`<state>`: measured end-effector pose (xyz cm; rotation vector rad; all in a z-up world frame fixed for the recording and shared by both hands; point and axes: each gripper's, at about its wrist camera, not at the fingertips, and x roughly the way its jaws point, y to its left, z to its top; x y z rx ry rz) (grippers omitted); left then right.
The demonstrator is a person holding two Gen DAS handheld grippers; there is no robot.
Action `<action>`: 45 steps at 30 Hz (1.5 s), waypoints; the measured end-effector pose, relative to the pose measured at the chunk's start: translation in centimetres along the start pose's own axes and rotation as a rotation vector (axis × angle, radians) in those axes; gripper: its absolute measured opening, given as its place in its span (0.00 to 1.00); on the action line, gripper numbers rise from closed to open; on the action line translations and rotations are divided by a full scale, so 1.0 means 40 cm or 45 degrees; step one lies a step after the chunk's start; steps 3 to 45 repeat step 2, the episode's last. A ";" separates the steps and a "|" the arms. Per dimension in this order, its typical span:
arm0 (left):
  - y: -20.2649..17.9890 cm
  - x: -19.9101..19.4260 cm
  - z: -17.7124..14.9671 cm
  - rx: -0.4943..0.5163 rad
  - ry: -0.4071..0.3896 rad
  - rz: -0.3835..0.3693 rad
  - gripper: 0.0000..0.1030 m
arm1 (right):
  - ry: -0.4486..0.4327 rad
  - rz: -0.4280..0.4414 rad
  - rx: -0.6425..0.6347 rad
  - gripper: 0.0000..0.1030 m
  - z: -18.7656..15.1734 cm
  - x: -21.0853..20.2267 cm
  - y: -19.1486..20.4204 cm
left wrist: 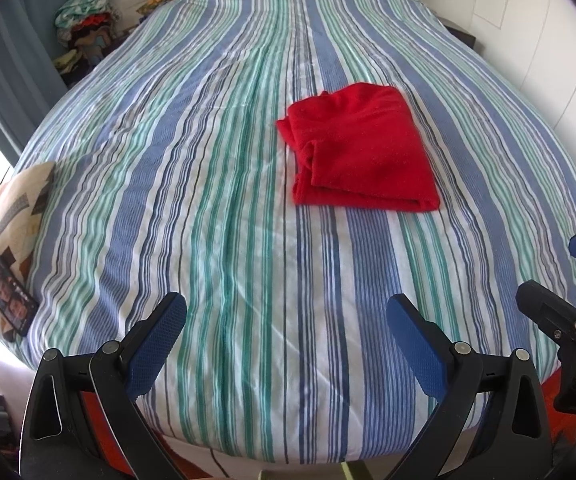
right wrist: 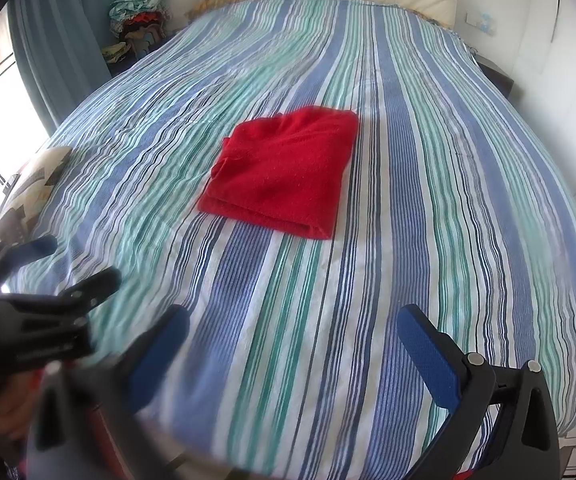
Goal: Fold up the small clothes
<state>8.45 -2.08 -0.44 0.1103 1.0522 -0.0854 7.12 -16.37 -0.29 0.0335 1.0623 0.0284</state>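
Observation:
A red garment [left wrist: 362,150] [right wrist: 282,170] lies folded into a thick rectangle on the striped bedspread [left wrist: 216,184] [right wrist: 428,208], right of the bed's middle. My left gripper [left wrist: 286,314] hovers open over the near end of the bed, well short of the garment, with nothing between its blue pads. My right gripper [right wrist: 292,326] is open too, above the near edge and empty. Each gripper shows in the other's view: the right gripper [left wrist: 560,280] at the right edge, the left gripper [right wrist: 60,264] at the left.
A patterned cushion [left wrist: 12,216] [right wrist: 34,184] with a phone [left wrist: 8,298] on it rests at the bed's left edge. A heap of clothes [left wrist: 84,24] [right wrist: 138,16] stands at the far left beside blue curtains [left wrist: 4,60]. White wardrobe doors [left wrist: 548,40] line the right side.

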 end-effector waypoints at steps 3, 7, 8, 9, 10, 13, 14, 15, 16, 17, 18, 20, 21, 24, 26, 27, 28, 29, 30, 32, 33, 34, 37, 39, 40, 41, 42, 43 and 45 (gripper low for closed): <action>-0.006 -0.011 -0.001 0.018 -0.020 0.018 0.98 | -0.005 0.000 0.002 0.99 0.004 -0.002 -0.002; -0.006 -0.011 -0.001 0.018 -0.020 0.018 0.98 | -0.005 0.000 0.002 0.99 0.004 -0.002 -0.002; -0.006 -0.011 -0.001 0.018 -0.020 0.018 0.98 | -0.005 0.000 0.002 0.99 0.004 -0.002 -0.002; -0.006 -0.011 -0.001 0.018 -0.020 0.018 0.98 | -0.005 0.000 0.002 0.99 0.004 -0.002 -0.002; -0.006 -0.011 -0.001 0.018 -0.020 0.018 0.98 | -0.005 0.000 0.002 0.99 0.004 -0.002 -0.002; -0.006 -0.011 -0.001 0.018 -0.020 0.018 0.98 | -0.005 0.000 0.002 0.99 0.004 -0.002 -0.002; -0.006 -0.011 -0.001 0.018 -0.020 0.018 0.98 | -0.005 0.000 0.002 0.99 0.004 -0.002 -0.002; -0.006 -0.011 -0.001 0.018 -0.020 0.018 0.98 | -0.005 0.000 0.002 0.99 0.004 -0.002 -0.002; -0.006 -0.011 -0.001 0.018 -0.020 0.018 0.98 | -0.005 0.000 0.002 0.99 0.004 -0.002 -0.002; -0.006 -0.011 -0.001 0.018 -0.020 0.018 0.98 | -0.005 0.000 0.002 0.99 0.004 -0.002 -0.002; -0.006 -0.011 -0.001 0.018 -0.020 0.018 0.98 | -0.005 0.000 0.002 0.99 0.004 -0.002 -0.002; -0.006 -0.011 -0.001 0.018 -0.020 0.018 0.98 | -0.005 0.000 0.002 0.99 0.004 -0.002 -0.002; -0.006 -0.011 -0.001 0.018 -0.020 0.018 0.98 | -0.005 0.000 0.002 0.99 0.004 -0.002 -0.002; -0.006 -0.011 -0.001 0.018 -0.020 0.018 0.98 | -0.005 0.000 0.002 0.99 0.004 -0.002 -0.002; -0.006 -0.011 -0.001 0.018 -0.020 0.018 0.98 | -0.005 0.000 0.002 0.99 0.004 -0.002 -0.002; -0.006 -0.011 -0.001 0.018 -0.020 0.018 0.98 | -0.005 0.000 0.002 0.99 0.004 -0.002 -0.002; -0.006 -0.011 -0.001 0.018 -0.020 0.018 0.98 | -0.005 0.000 0.002 0.99 0.004 -0.002 -0.002; -0.006 -0.011 -0.001 0.018 -0.020 0.018 0.98 | -0.005 0.000 0.002 0.99 0.004 -0.002 -0.002; -0.006 -0.011 -0.001 0.018 -0.020 0.018 0.98 | -0.005 0.000 0.002 0.99 0.004 -0.002 -0.002; -0.006 -0.011 -0.001 0.018 -0.020 0.018 0.98 | -0.005 0.000 0.002 0.99 0.004 -0.002 -0.002; -0.006 -0.011 -0.001 0.018 -0.020 0.018 0.98 | -0.005 0.000 0.002 0.99 0.004 -0.002 -0.002; -0.006 -0.011 -0.001 0.018 -0.020 0.018 0.98 | -0.005 0.000 0.002 0.99 0.004 -0.002 -0.002; -0.006 -0.011 -0.001 0.018 -0.020 0.018 0.98 | -0.005 0.000 0.002 0.99 0.004 -0.002 -0.002; -0.006 -0.011 -0.001 0.018 -0.020 0.018 0.98 | -0.005 0.000 0.002 0.99 0.004 -0.002 -0.002; -0.006 -0.011 -0.001 0.018 -0.020 0.018 0.98 | -0.005 0.000 0.002 0.99 0.004 -0.002 -0.002; -0.006 -0.011 -0.001 0.018 -0.020 0.018 0.98 | -0.005 0.000 0.002 0.99 0.004 -0.002 -0.002; -0.006 -0.011 -0.001 0.018 -0.020 0.018 0.98 | -0.005 0.000 0.002 0.99 0.004 -0.002 -0.002; -0.006 -0.011 -0.001 0.018 -0.020 0.018 0.98 | -0.005 0.000 0.002 0.99 0.004 -0.002 -0.002; -0.006 -0.011 -0.001 0.018 -0.020 0.018 0.98 | -0.005 0.000 0.002 0.99 0.004 -0.002 -0.002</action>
